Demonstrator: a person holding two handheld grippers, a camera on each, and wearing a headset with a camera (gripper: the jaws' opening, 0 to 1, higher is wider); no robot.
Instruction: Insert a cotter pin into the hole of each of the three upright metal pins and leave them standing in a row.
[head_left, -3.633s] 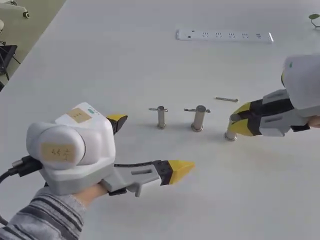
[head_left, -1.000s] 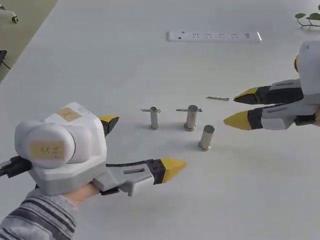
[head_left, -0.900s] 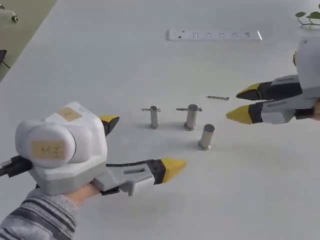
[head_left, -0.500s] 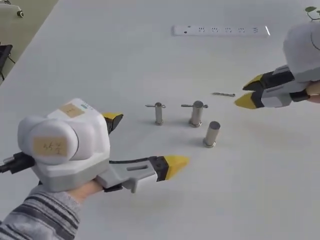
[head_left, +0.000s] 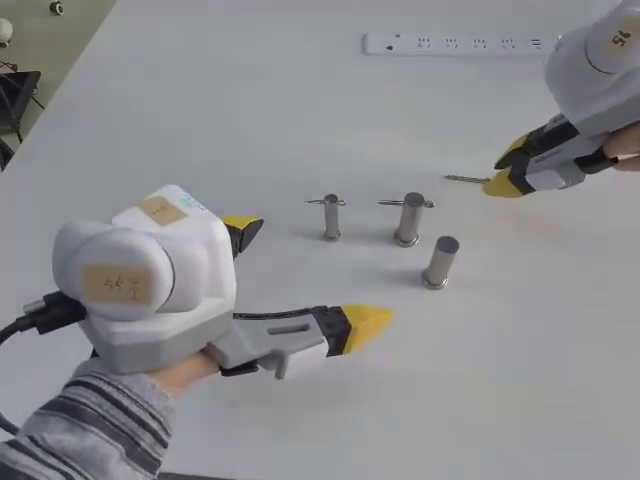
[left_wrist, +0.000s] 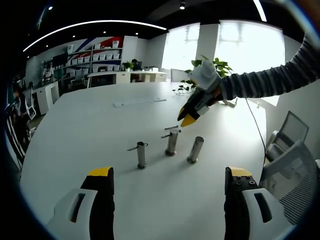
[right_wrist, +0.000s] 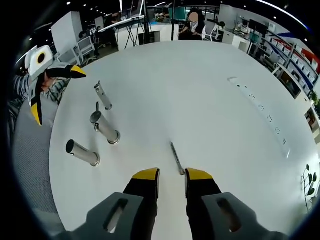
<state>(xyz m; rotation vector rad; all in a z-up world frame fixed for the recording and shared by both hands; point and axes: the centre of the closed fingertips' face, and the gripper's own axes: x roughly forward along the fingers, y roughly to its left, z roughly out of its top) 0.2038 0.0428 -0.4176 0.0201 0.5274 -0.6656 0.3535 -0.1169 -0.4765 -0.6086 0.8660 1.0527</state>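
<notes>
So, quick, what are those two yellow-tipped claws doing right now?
Left gripper: wide open, holding nothing.
Right gripper: open only a narrow gap, tips at one end of the loose cotter pin, not clamped on it.

This is an open-plan office: a long white worktop (left_wrist: 75, 130) carrying a white power strip (head_left: 450, 44), grey mesh swivel chairs (left_wrist: 300, 170) alongside, rows of white desks (left_wrist: 120, 77), wall shelves of boxes (left_wrist: 95, 55), a leafy potted plant (left_wrist: 223, 65) and tall bright windows (left_wrist: 240, 45).
</notes>
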